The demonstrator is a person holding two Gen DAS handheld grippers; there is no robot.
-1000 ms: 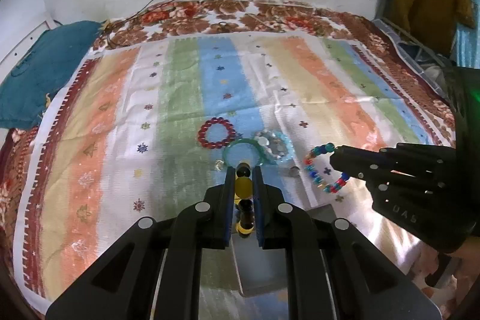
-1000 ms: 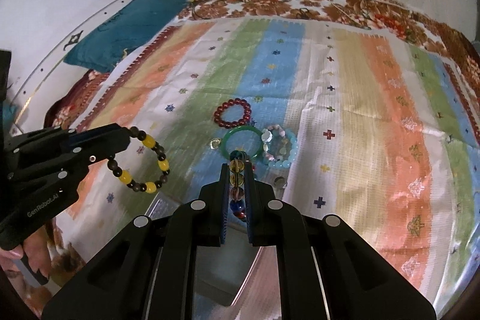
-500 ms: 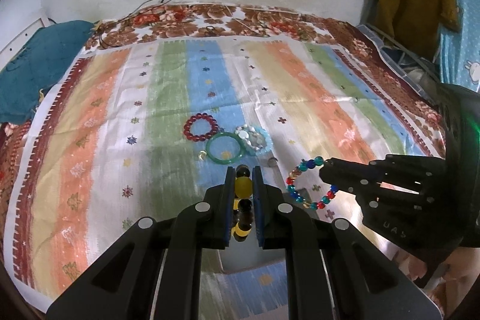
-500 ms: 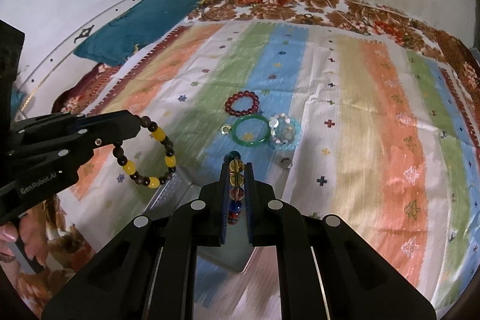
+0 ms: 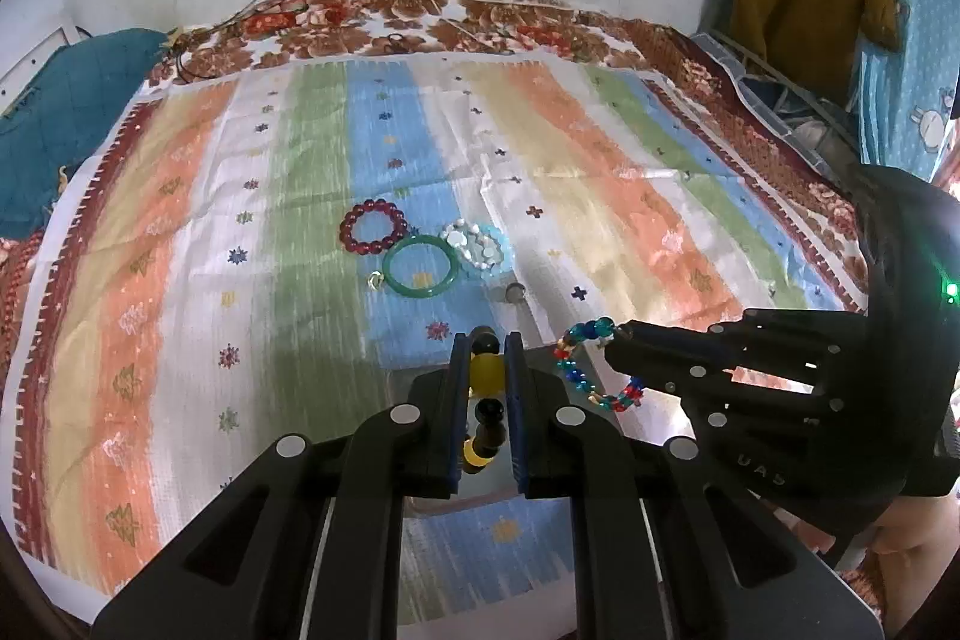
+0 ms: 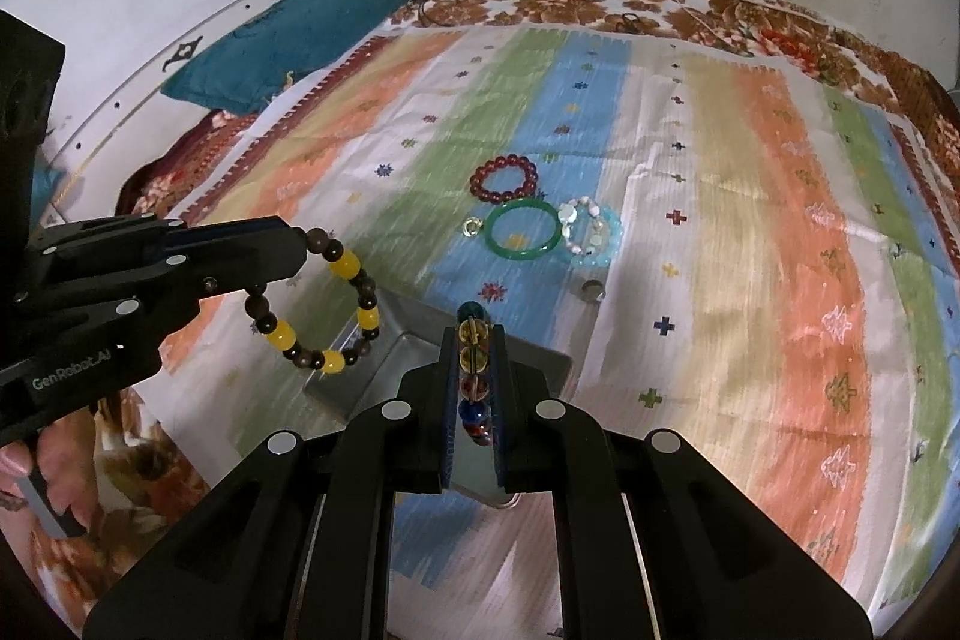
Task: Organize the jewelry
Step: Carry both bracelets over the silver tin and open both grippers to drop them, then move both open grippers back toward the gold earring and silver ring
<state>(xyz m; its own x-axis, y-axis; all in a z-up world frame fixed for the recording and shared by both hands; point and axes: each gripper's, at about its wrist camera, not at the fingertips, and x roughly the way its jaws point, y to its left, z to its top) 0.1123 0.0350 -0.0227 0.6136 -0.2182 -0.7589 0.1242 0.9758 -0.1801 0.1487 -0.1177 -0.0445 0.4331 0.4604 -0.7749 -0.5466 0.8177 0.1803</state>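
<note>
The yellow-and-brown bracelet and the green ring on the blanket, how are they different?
The yellow-and-brown bead bracelet is made of separate beads; the green bangle is one smooth solid ring. The bead bracelet hangs in the air, pinched by the left gripper; the bangle lies flat on the striped cloth. Both are round loops.

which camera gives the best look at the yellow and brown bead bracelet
The right wrist view: the yellow and brown bead bracelet hangs as a full loop from the left gripper. The left wrist view shows only a few beads edge-on between that gripper's fingers.
</note>
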